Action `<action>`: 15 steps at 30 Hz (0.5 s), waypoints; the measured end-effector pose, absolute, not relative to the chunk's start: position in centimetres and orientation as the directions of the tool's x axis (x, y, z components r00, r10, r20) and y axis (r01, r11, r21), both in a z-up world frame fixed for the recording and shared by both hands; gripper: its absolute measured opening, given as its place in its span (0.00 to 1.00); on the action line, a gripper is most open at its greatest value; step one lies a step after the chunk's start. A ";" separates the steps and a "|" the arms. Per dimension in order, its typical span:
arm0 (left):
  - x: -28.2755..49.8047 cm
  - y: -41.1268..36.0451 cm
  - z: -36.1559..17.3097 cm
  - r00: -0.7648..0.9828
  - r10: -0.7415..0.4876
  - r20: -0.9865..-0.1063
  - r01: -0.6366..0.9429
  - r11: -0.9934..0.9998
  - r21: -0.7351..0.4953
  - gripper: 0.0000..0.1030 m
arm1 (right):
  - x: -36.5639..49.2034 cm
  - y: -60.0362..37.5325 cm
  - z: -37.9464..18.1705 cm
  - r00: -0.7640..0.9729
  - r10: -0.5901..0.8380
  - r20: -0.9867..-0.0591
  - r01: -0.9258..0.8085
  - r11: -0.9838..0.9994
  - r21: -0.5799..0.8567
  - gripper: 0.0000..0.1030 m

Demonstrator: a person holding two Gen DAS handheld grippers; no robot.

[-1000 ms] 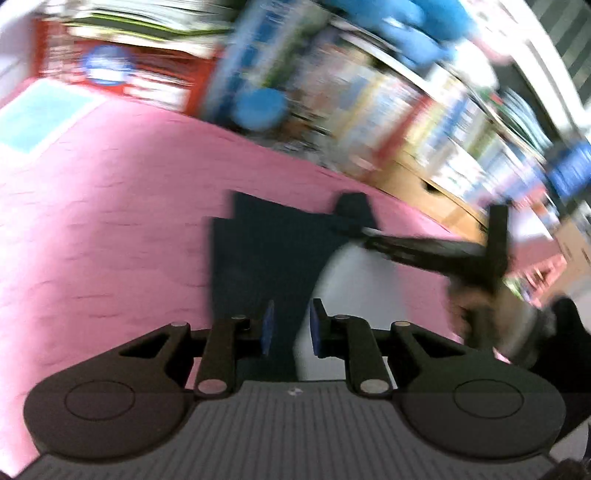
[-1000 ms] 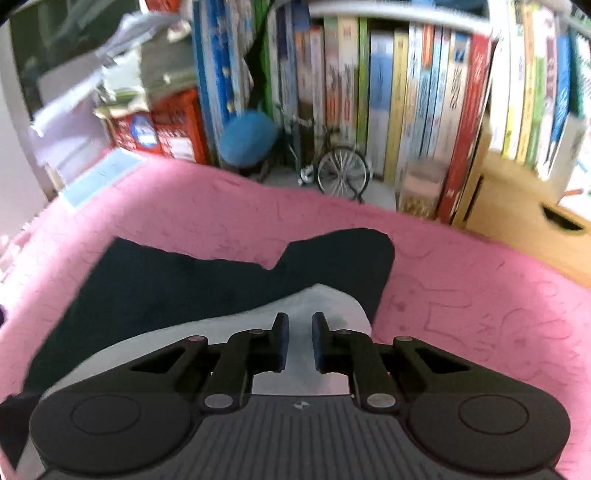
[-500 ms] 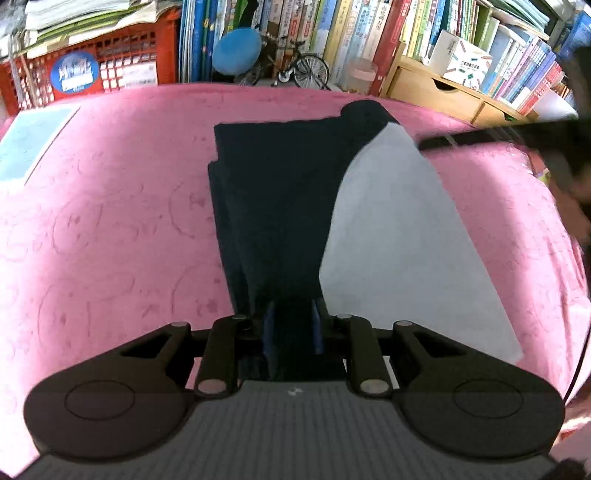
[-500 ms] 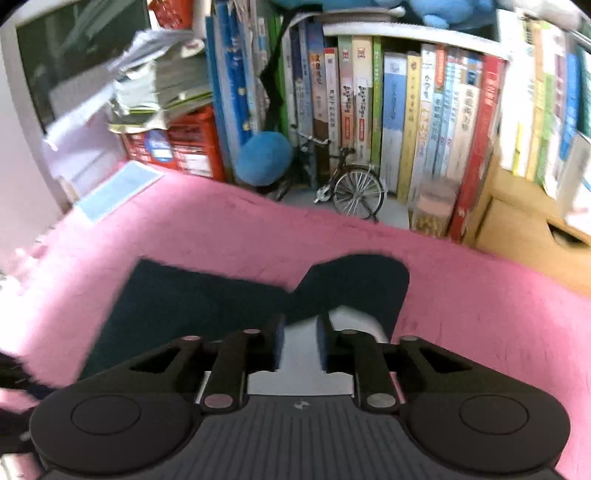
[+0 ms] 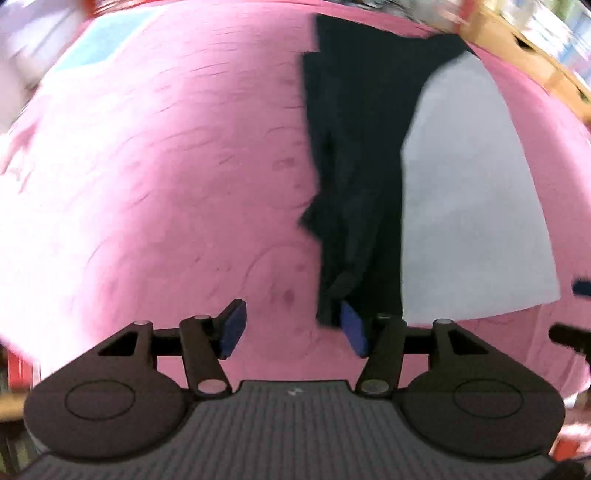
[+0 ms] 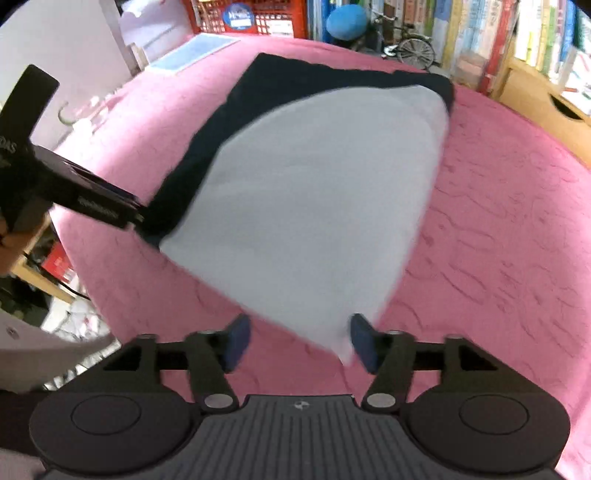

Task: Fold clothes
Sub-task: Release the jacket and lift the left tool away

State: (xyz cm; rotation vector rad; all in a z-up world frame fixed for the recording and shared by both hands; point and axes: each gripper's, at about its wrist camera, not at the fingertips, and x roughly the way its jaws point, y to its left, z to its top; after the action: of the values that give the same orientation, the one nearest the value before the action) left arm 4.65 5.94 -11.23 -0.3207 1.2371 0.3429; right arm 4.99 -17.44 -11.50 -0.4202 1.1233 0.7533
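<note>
My left hand-held gripper and right hand-held gripper both stood spread apart, holding nothing. The dark garment with its pale grey panel lay flat on the pink tabletop.

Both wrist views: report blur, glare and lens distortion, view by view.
Left wrist view: motion blur smears the pink cover and dark garment; left side washes out in glare; left gripper stays sharp. Right wrist view: sharper, books readable as spines, light-grey panel edges softly blurred; fisheye bends the cover's edges in both.
</note>
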 end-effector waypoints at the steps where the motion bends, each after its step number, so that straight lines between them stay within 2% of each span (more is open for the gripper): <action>1: 3.8 5.8 -10.2 0.288 0.103 -0.952 -0.449 0.893 -0.040 0.50 | 4.7 -18.2 -11.1 0.244 0.324 -0.914 -0.718 0.694 0.055 0.60; 3: 2.6 4.8 -7.9 0.306 0.161 -0.938 -0.473 0.881 -0.003 0.55 | 4.4 -19.7 -10.0 0.283 0.342 -0.896 -0.702 0.711 0.050 0.60; 5: 1.5 3.5 -5.5 0.323 0.222 -0.920 -0.492 0.870 0.038 0.73 | 4.2 -21.0 -8.7 0.312 0.384 -0.869 -0.693 0.718 0.069 0.63; 8: 0.5 1.1 -2.6 0.357 0.284 -0.890 -0.494 0.866 0.079 0.79 | 3.5 -22.2 -6.9 0.350 0.441 -0.826 -0.697 0.712 0.084 0.72; 15: -0.4 -3.5 0.9 0.455 0.265 -0.850 -0.449 0.893 0.038 0.86 | 0.7 -23.2 -3.0 0.418 0.501 -0.758 -0.742 0.670 0.034 0.92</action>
State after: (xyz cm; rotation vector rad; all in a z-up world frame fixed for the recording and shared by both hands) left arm -0.38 -3.53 0.89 -0.2036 1.0066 0.4443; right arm 0.69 -23.20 -3.02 -0.3302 0.8228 0.7976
